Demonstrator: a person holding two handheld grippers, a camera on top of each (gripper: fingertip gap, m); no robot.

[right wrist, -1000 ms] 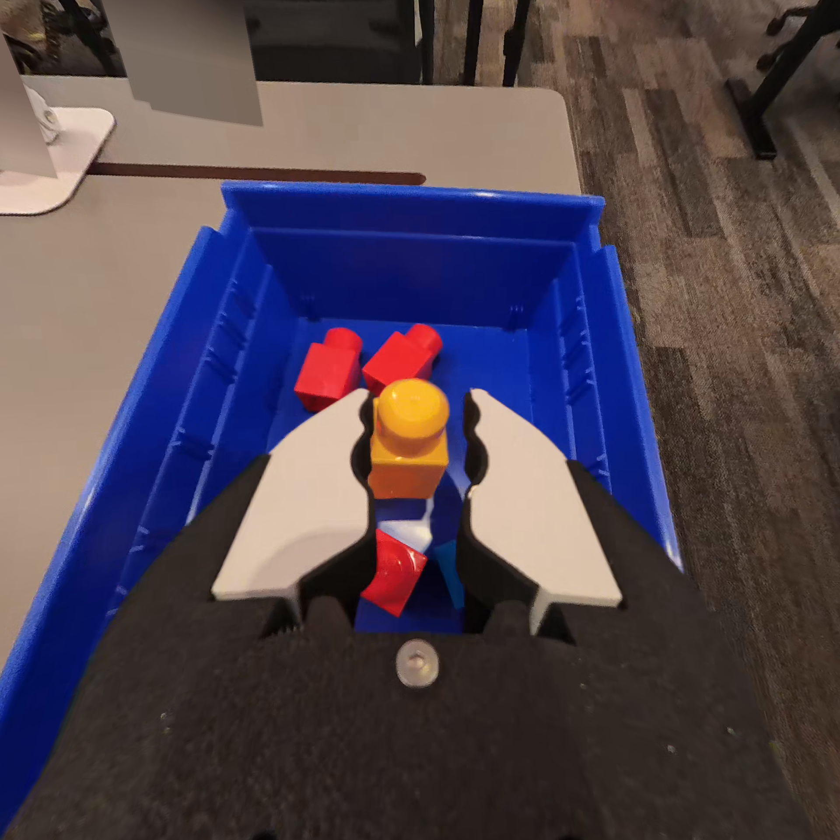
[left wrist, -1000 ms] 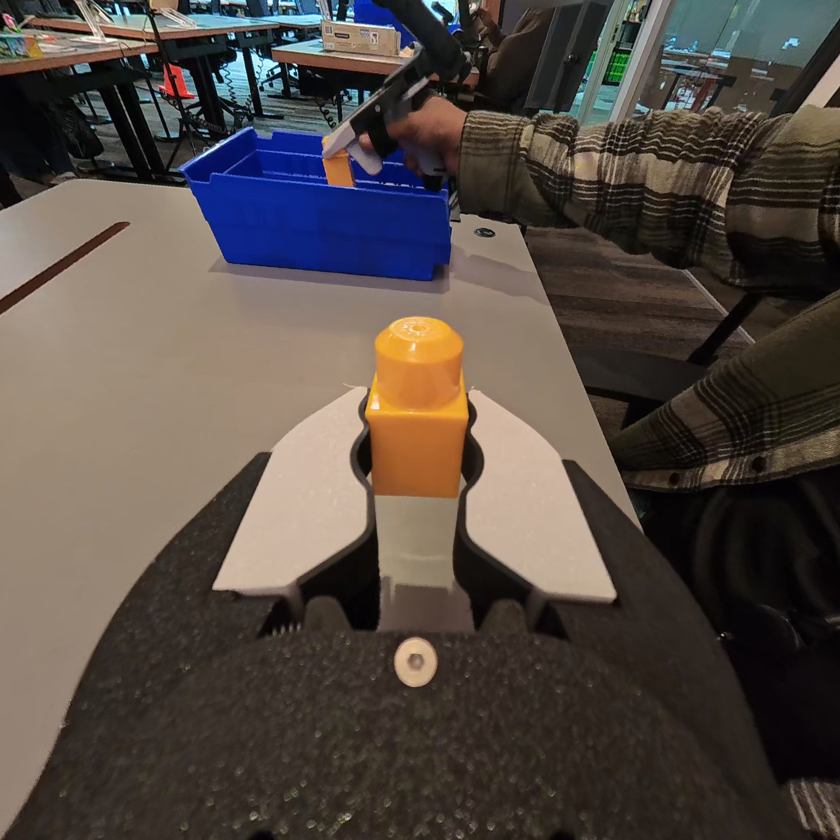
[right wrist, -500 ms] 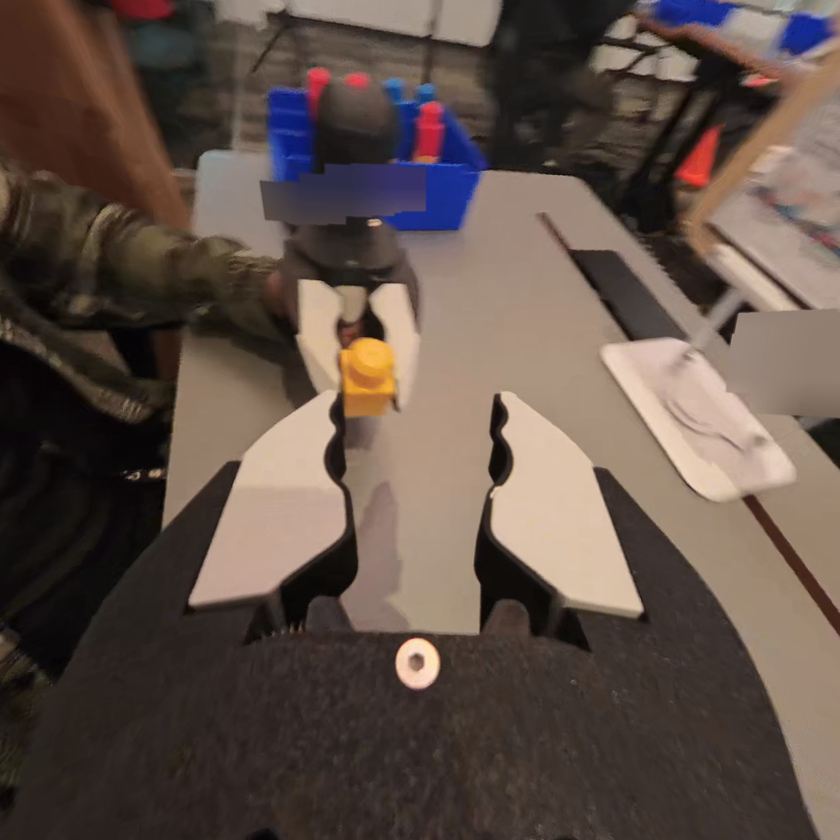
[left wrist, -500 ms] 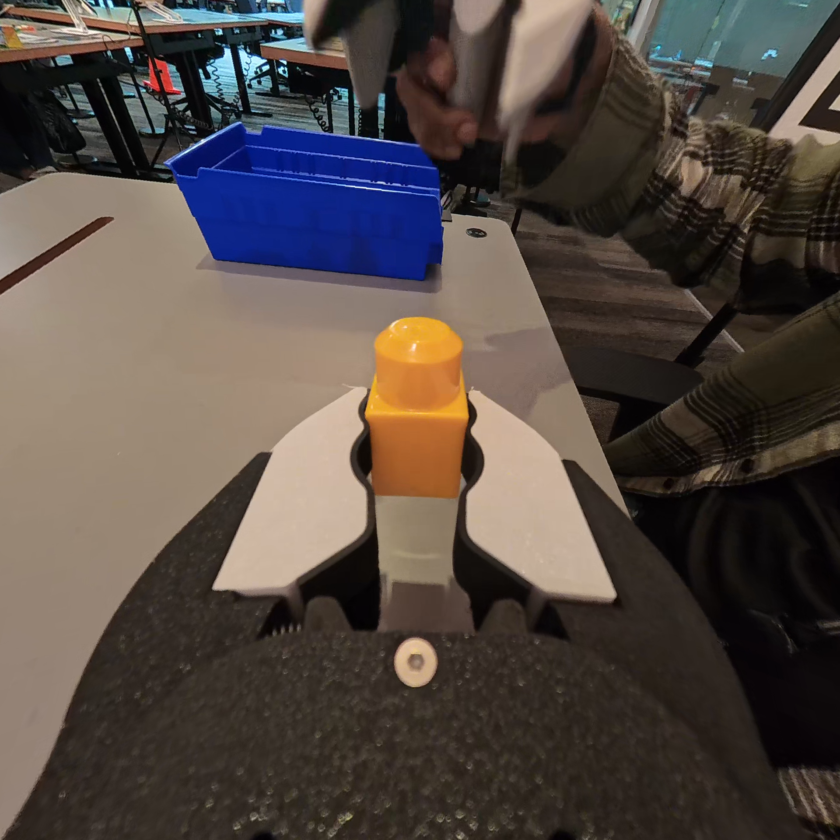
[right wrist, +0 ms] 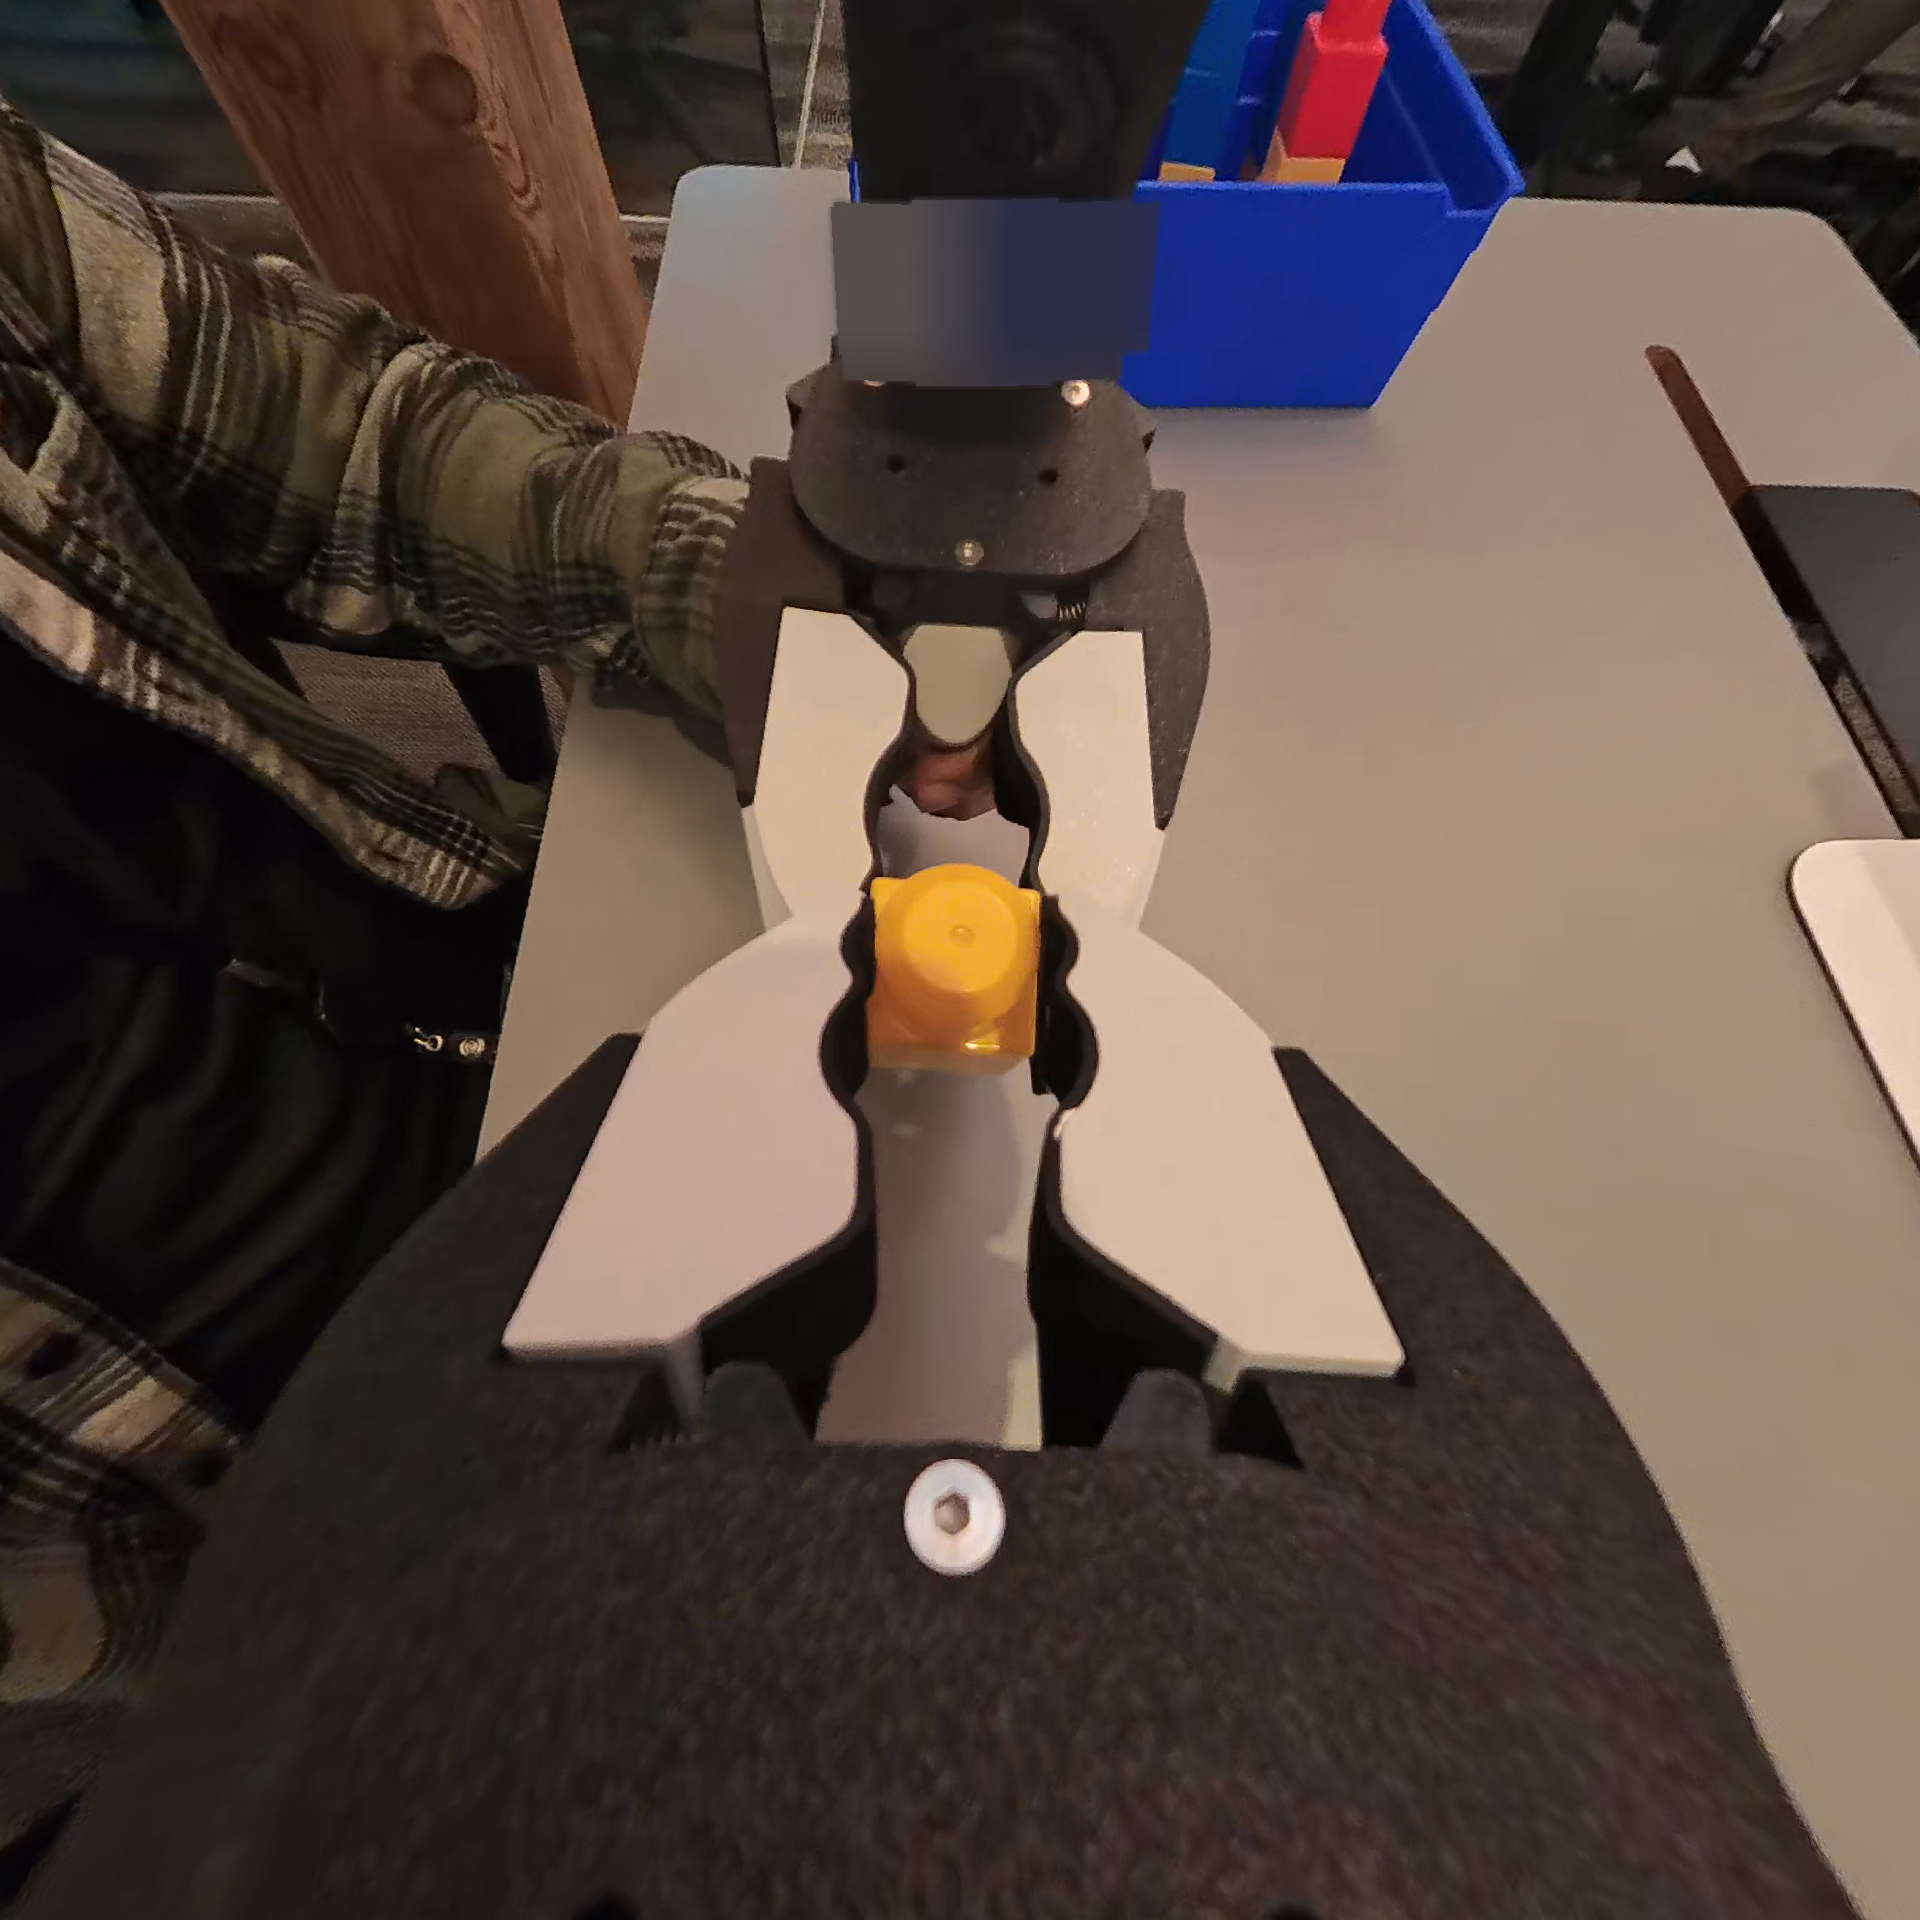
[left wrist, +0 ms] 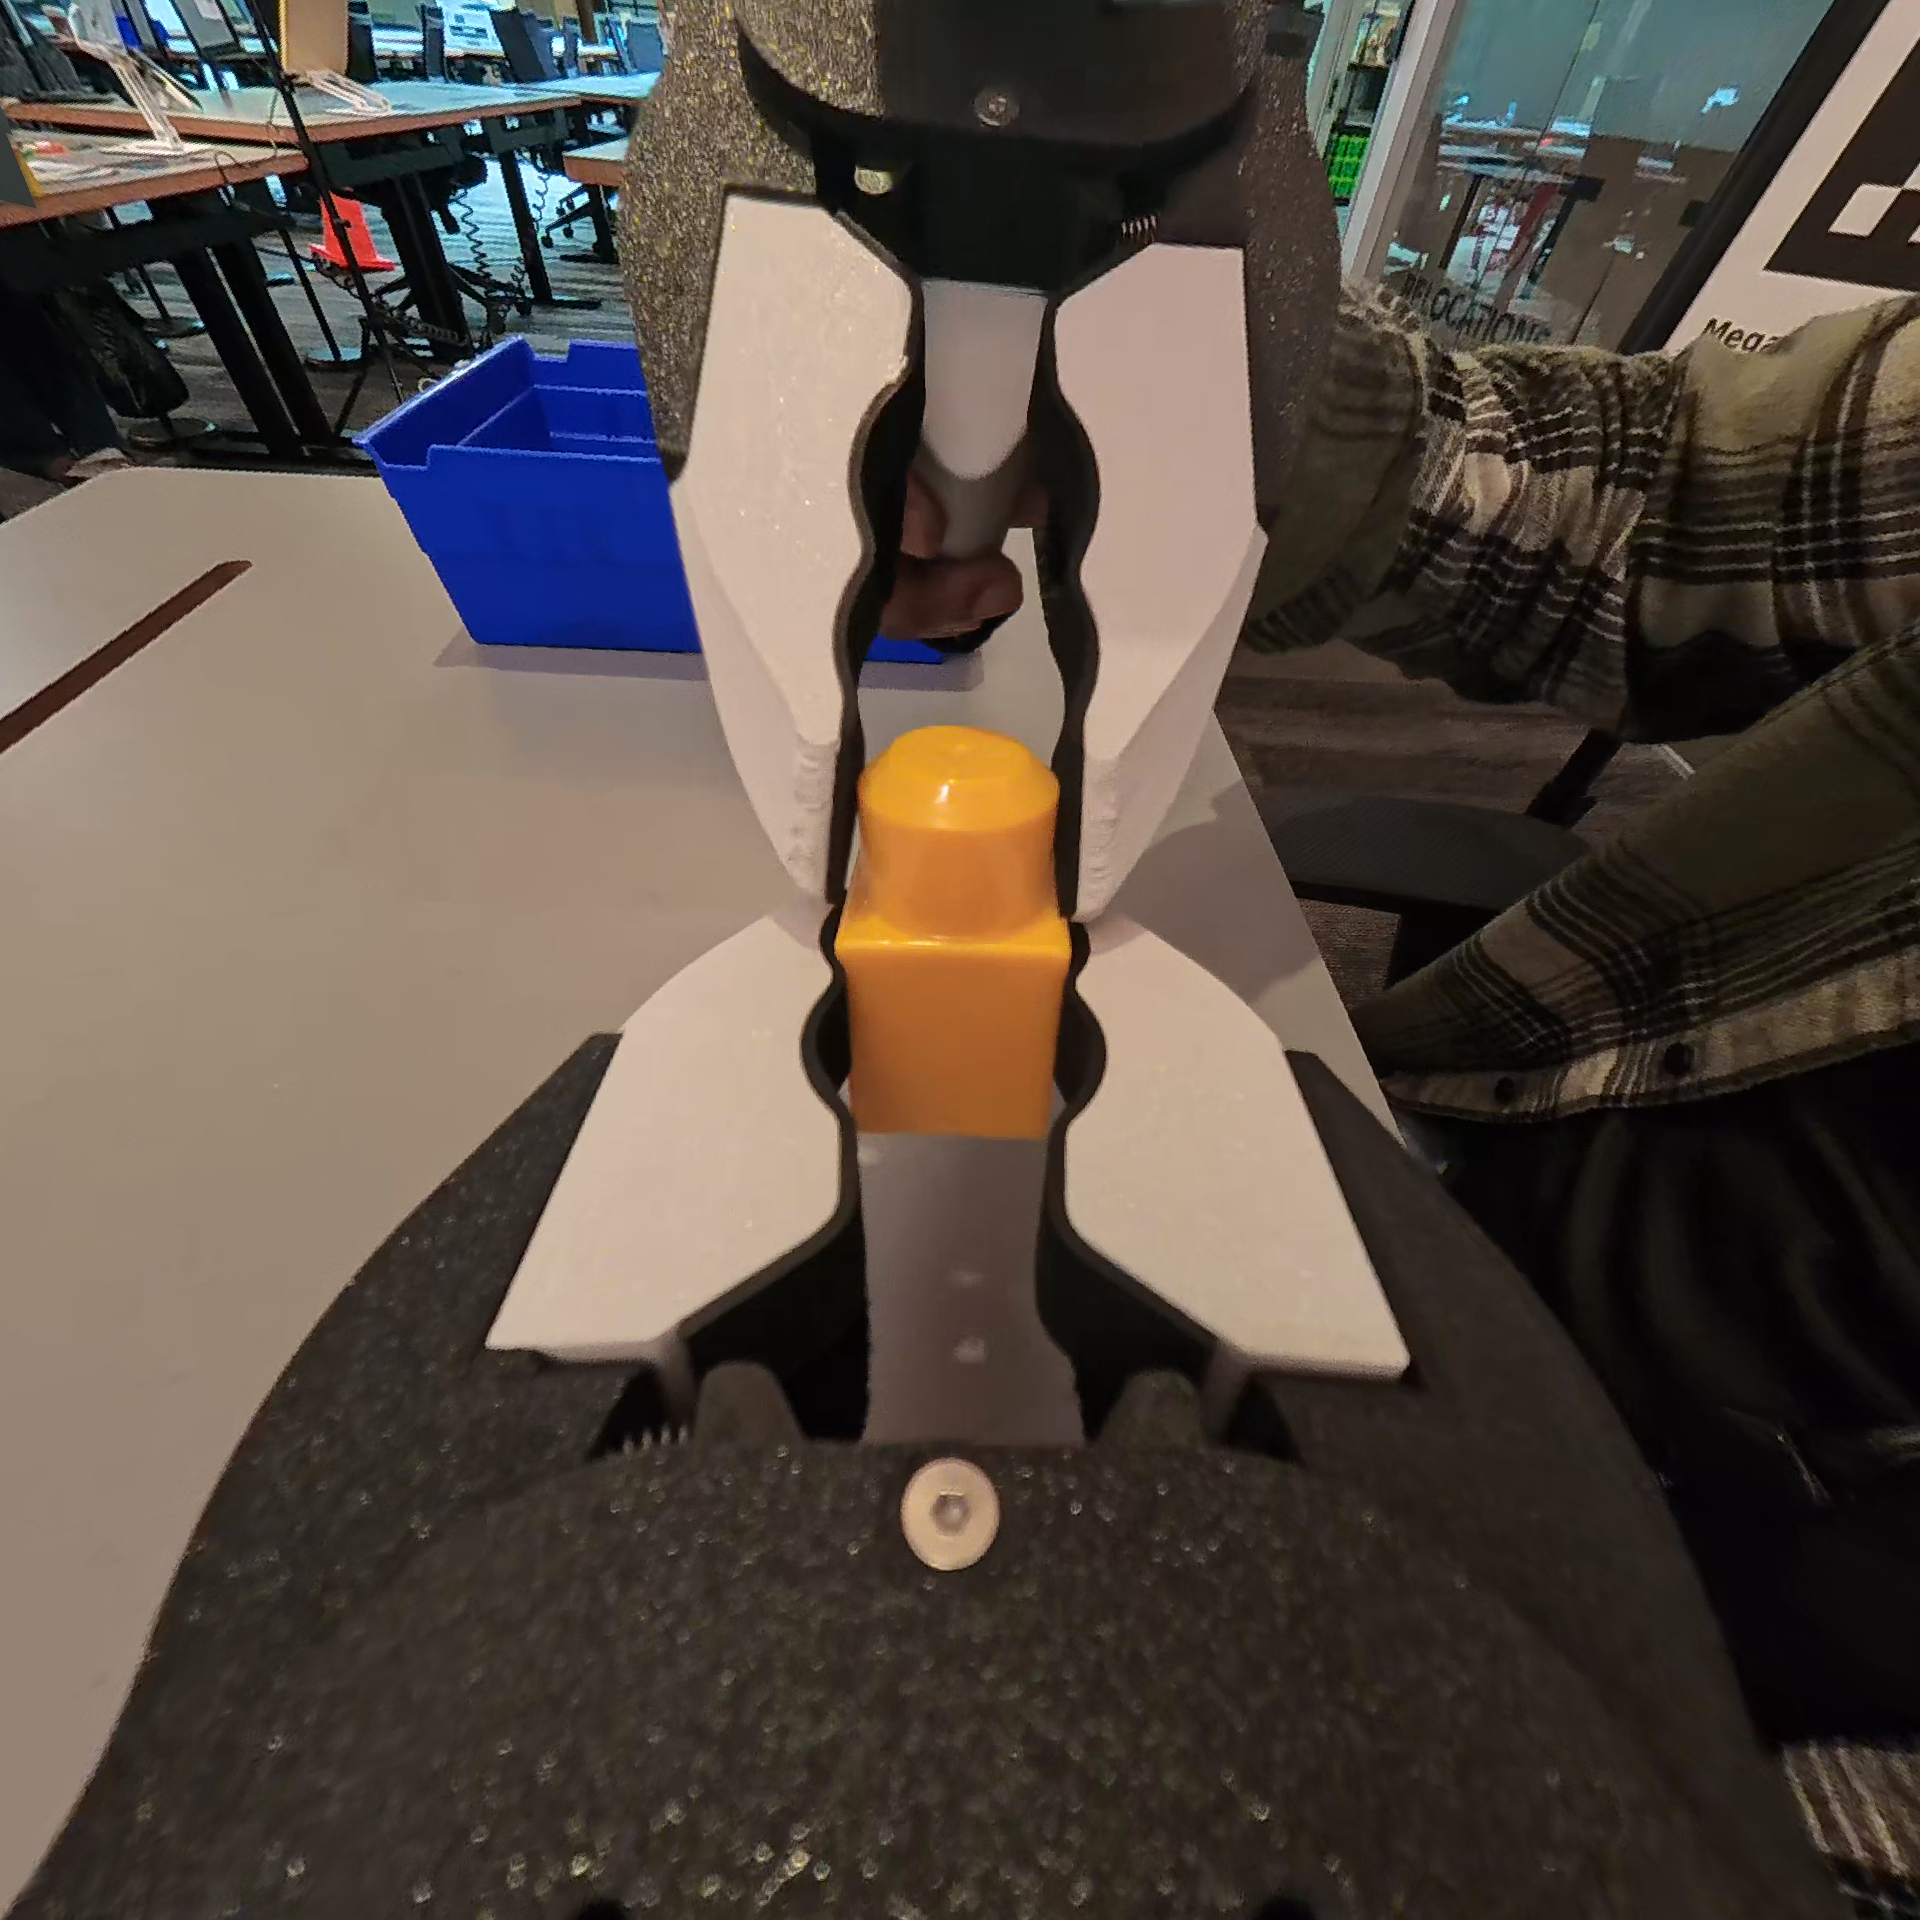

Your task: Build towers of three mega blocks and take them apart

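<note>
One orange mega block (left wrist: 951,997) stands upright over the grey table (left wrist: 312,831), stud up. My left gripper (left wrist: 951,935) is shut on its square body. My right gripper (left wrist: 956,883) comes down from above, and its white fingers (left wrist: 769,540) close on the round stud. In the right wrist view I look down on the stud of the orange block (right wrist: 951,966) between my right gripper's (right wrist: 951,914) fingers, with the left gripper (right wrist: 951,878) opposite, holding the block from the far side.
A blue bin (left wrist: 540,520) sits on the table behind the block. A second blue bin (right wrist: 1299,281) with upright red and blue blocks stands at the other end. A white flat object (right wrist: 1860,935) lies at the table's side. Plaid sleeves (left wrist: 1558,520) reach in over the table edge. Less than 4 cm separates the two grippers' tips. From either gripper's tips it is about 40 cm to the white flat object (right wrist: 1860,935).
My right gripper let go of its orange block in the blue bin, swung over open and empty, and has now closed on the stud of the block in my left gripper. The left gripper barely moved.
</note>
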